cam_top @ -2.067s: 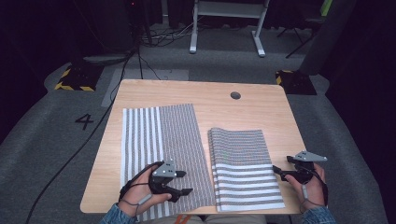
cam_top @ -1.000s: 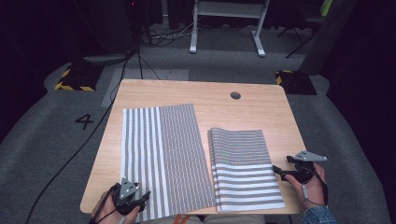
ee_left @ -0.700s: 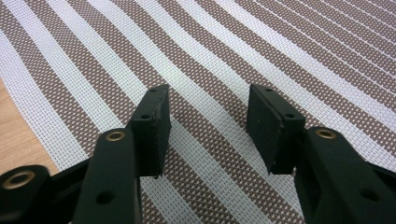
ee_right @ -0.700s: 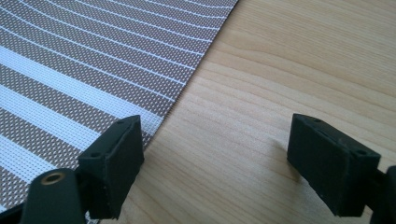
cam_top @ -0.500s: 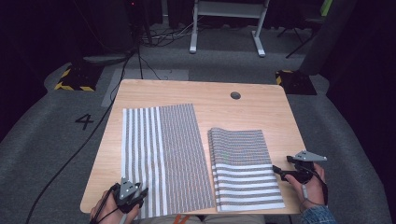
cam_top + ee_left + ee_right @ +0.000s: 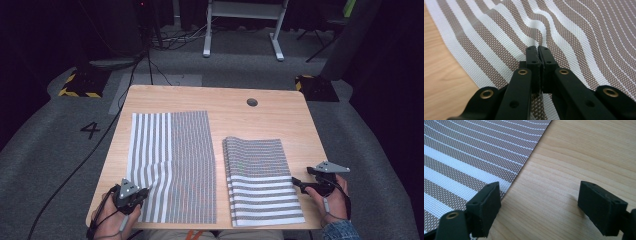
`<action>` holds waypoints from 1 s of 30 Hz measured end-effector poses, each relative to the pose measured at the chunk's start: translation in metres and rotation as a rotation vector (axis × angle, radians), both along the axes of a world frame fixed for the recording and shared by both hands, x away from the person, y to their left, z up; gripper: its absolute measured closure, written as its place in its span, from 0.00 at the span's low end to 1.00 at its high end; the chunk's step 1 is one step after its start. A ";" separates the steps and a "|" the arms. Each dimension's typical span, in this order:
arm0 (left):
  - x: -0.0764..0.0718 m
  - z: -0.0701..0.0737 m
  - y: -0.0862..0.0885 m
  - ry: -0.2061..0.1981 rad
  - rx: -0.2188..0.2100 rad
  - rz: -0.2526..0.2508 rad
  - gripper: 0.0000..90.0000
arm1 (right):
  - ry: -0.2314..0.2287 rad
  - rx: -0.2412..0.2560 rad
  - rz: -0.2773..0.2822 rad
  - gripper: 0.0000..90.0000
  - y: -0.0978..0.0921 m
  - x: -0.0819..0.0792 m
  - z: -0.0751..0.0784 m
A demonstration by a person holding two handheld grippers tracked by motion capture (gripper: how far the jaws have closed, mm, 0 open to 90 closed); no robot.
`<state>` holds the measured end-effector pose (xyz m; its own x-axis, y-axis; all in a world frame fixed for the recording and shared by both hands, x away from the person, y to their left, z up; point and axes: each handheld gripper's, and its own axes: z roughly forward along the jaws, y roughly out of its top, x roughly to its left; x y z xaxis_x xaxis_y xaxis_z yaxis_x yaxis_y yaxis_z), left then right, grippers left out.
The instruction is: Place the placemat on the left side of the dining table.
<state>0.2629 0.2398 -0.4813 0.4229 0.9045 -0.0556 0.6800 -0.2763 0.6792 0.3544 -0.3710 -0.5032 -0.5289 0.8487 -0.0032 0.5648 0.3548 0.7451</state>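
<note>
A brown-and-white striped mat [image 6: 170,160] lies flat on the left half of the wooden table [image 6: 230,100]. My left gripper [image 6: 142,192] is at its near left corner. In the left gripper view the jaws are shut [image 6: 538,48] and pinch the weave [image 6: 586,37], which ripples up just ahead of the tips. A second striped mat [image 6: 260,180], folded double, lies on the right half. My right gripper [image 6: 296,182] rests on bare wood just off its right edge. It is open [image 6: 541,195], one jaw by the mat's edge [image 6: 461,157], with nothing held.
A round cable hole [image 6: 252,102] sits near the table's far edge. Bare wood [image 6: 579,152] runs along the right side, and a narrow strip [image 6: 439,70] borders the left mat. A white desk frame [image 6: 245,30] and cables stand on the grey floor behind.
The left gripper has drawn back from the middle of the left mat's near edge to its near left corner, and the mat now ripples there. The right gripper has stayed put.
</note>
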 end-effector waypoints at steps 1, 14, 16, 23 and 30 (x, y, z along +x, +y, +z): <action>0.002 0.000 0.002 0.001 -0.003 0.009 0.97 | 0.000 0.000 0.000 0.21 0.000 0.000 0.000; 0.025 0.001 0.031 0.011 0.019 0.066 0.98 | 0.000 0.001 -0.002 0.21 0.000 0.000 0.000; 0.027 0.001 0.034 0.013 0.018 0.075 0.98 | -0.004 -0.001 0.001 0.21 0.000 0.001 0.000; 0.030 0.002 0.045 0.021 0.019 0.099 0.98 | -0.004 -0.002 0.002 0.21 0.000 0.001 -0.001; 0.027 0.002 0.055 0.019 0.020 0.120 0.98 | -0.004 -0.002 0.001 0.21 0.000 0.001 -0.001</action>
